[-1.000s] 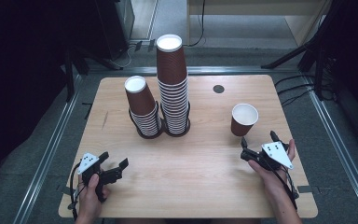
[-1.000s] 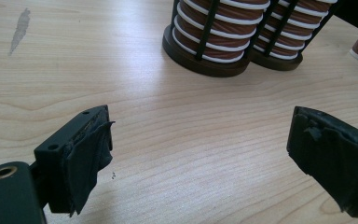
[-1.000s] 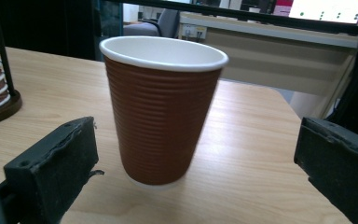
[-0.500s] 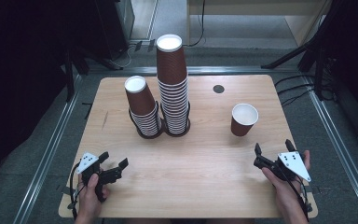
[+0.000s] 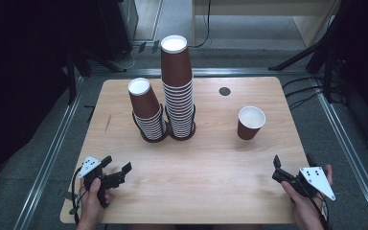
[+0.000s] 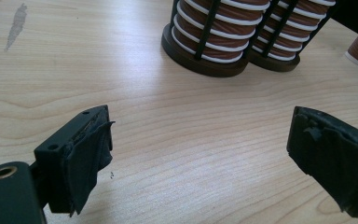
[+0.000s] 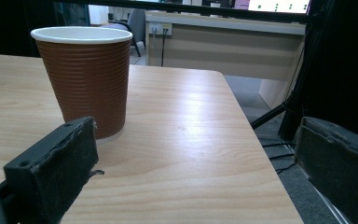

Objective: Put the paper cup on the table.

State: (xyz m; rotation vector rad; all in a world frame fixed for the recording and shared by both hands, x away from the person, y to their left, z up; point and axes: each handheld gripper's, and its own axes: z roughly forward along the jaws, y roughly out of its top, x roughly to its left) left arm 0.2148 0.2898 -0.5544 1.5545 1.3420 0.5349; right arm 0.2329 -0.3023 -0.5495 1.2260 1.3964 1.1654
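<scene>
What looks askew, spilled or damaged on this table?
The shorter stack of brown ribbed paper cups leans left in its black holder. The left gripper has frayed, torn jaw padding. A grey smudge marks the wooden table. Nothing spilled.

The near half of the bench (image 5: 196, 177) lies bare from left edge to right edge. Two cup stacks (image 5: 165, 103) block the far middle, touching each other. A lone cup (image 5: 250, 122) stands toward the right edge, well apart from the stacks, with open wood between.
</scene>
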